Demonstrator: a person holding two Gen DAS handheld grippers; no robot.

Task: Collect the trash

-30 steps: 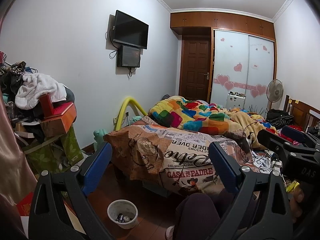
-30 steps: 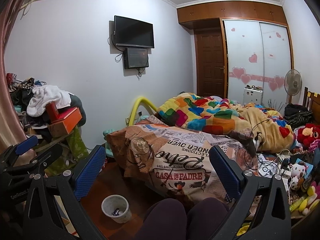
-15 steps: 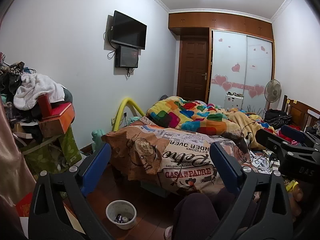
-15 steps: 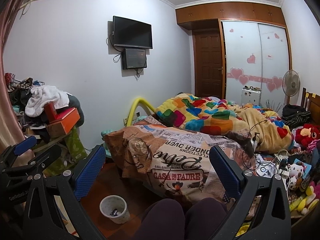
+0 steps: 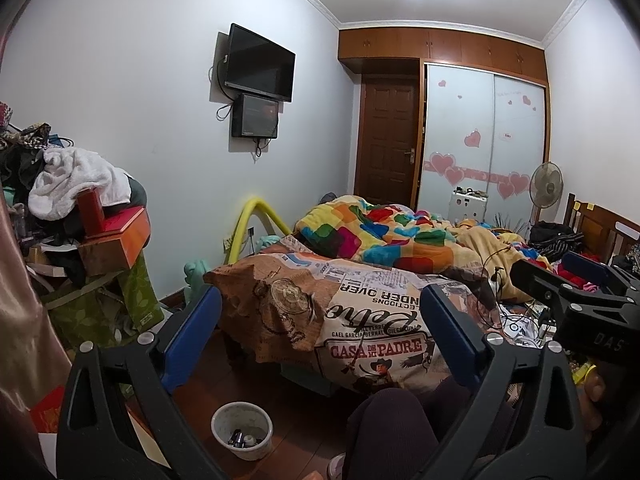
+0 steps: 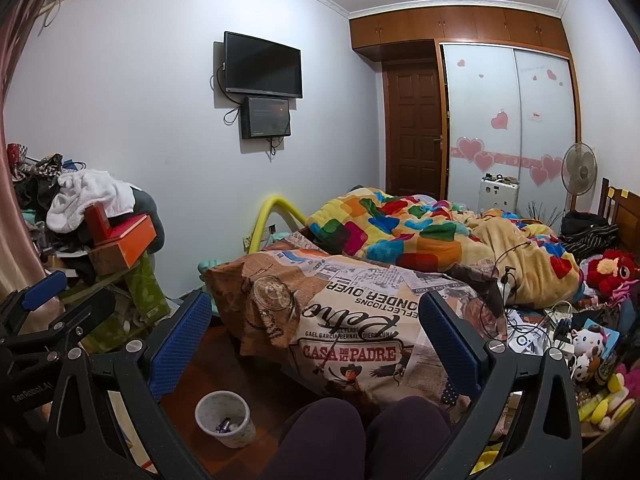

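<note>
**Both grippers up and empty, bin sitting on the floor by the bed**

Closest thing in both views is the person's knees [image 6: 360, 436] in dark trousers, right at the bottom of the frame. The left gripper [image 5: 320, 336] has its jaws spread wide with nothing between them, and same story for the right gripper [image 6: 314, 334], released and empty. Each one shows up at the edge of the other's view too.

Just past the knees, on the dark wood floor [image 5: 304, 420], there's a small white trash bin [image 5: 242, 430] standing upright, with a few small bits of rubbish in the bottom. It's near the foot of the bed [image 6: 352, 320], not touching it.

The bed has a newspaper-print cover [image 5: 372, 320], then a colourful patchwork blanket [image 5: 380, 232] further back. Left of it is a messy pile of clothes and boxes [image 6: 100, 224]. On the far wall, a TV [image 6: 262, 65], then the brown door [image 6: 414, 132] and the wardrobe [image 6: 508, 120] with heart stickers.
</note>
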